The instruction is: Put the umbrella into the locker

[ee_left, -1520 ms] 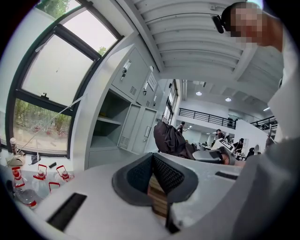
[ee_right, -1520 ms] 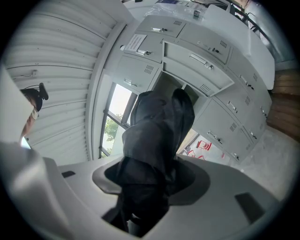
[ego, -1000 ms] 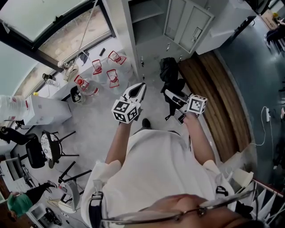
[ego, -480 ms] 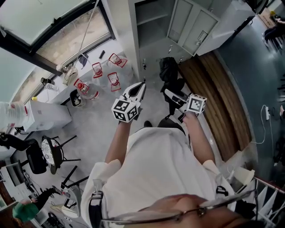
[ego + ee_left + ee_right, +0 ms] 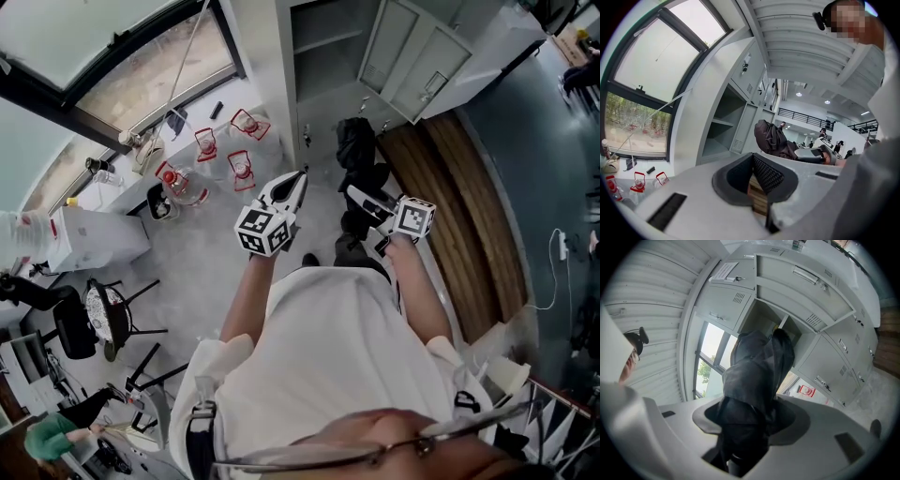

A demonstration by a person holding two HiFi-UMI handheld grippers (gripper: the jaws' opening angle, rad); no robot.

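A folded black umbrella [image 5: 357, 157] sticks out of my right gripper [image 5: 364, 201], whose jaws are shut on its lower end. In the right gripper view the umbrella [image 5: 757, 380] fills the middle and rises in front of the open locker compartment [image 5: 765, 318]. My left gripper [image 5: 294, 184] hangs beside it, level, fingers together and holding nothing. The left gripper view has the open grey locker [image 5: 720, 133] ahead on the left, with the umbrella [image 5: 772, 138] right of it. The locker's open bay [image 5: 323, 47] lies straight ahead of both grippers.
The locker's door [image 5: 405, 56] stands swung open to the right. Red-framed water jugs [image 5: 239, 161] stand on the floor at the left by the window. A wooden strip of floor [image 5: 455, 206] runs along the right. Chairs [image 5: 103, 314] and a person [image 5: 49, 436] are behind, lower left.
Both grippers have drifted a little toward the lockers together with me. The umbrella stays held in the right gripper, and the left stays shut.
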